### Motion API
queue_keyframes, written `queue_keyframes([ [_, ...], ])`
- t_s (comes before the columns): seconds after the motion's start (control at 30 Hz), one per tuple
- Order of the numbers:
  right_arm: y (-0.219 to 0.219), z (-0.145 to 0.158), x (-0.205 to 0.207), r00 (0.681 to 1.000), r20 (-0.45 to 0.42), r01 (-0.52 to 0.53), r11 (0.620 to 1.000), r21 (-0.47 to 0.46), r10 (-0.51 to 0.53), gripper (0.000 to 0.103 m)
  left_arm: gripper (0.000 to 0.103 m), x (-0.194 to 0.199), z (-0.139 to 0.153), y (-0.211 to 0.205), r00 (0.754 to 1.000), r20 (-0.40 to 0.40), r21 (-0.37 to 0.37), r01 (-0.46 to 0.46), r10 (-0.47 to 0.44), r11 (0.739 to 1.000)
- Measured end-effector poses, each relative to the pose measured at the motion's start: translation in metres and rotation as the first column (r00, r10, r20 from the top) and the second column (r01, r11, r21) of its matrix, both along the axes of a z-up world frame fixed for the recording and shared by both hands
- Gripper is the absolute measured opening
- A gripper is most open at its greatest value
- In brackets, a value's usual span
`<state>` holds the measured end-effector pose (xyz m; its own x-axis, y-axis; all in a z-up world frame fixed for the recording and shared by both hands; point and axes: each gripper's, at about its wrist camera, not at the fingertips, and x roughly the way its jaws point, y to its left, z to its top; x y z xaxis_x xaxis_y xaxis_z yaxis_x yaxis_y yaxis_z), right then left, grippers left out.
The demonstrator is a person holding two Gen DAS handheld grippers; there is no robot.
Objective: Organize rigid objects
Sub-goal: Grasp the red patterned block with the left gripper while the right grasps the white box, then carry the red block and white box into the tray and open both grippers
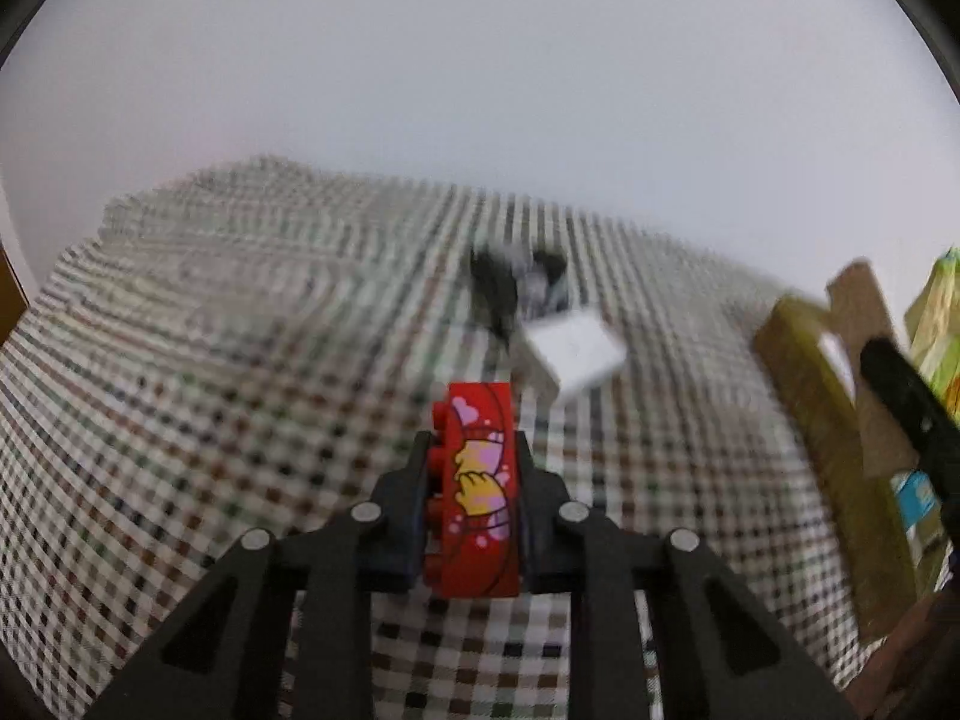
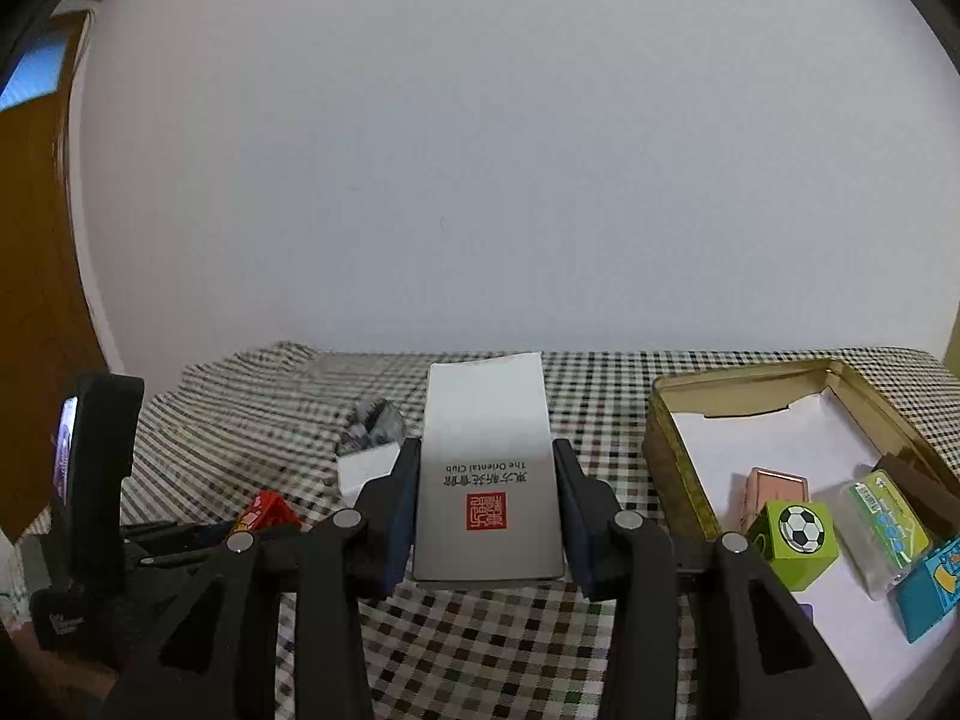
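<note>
My left gripper [image 1: 471,450] is shut on a red toy brick [image 1: 477,480] with a pink and yellow picture, held above the checkered cloth [image 1: 210,390]; this view is blurred. The brick also shows at the left of the right wrist view [image 2: 267,513]. My right gripper [image 2: 483,468] is shut on a flat white box [image 2: 489,468] with a red seal and "The Oriental Club" print, held over the cloth. A gold tin box [image 2: 678,450] lies open at the right, holding a green football cube [image 2: 795,540], a pink block [image 2: 774,492], a clear packet [image 2: 882,528] and a blue block [image 2: 933,588].
A small white box [image 1: 573,354] and a dark crumpled object [image 1: 516,282] lie mid-cloth; both also show in the right wrist view, the box [image 2: 363,468] and the object [image 2: 375,423]. The tin's edge [image 1: 822,420] is at the left view's right. A white wall stands behind.
</note>
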<state>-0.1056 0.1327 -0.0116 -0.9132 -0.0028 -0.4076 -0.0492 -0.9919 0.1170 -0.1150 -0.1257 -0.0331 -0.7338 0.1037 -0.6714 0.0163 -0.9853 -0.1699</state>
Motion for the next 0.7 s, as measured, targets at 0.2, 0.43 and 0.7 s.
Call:
queue_keyframes([
  [0.2,0.0,0.014,0.016,0.995,-0.092,-0.032,0.999,-0.019,0.03,0.044,0.022,0.019,0.018,0.006,0.983,-0.173,-0.052,-0.062,0.052,0.997],
  [0.43,0.012,0.011,0.014,0.994,-0.11,-0.028,1.0,-0.002,0.028,0.044,0.022,0.026,0.025,0.017,0.966,-0.224,-0.102,-0.156,0.13,0.982],
  [0.7,0.024,0.011,0.027,0.989,-0.147,-0.013,1.0,0.021,0.016,0.044,0.022,0.035,0.028,0.041,0.961,-0.25,-0.139,-0.157,0.118,0.978],
])
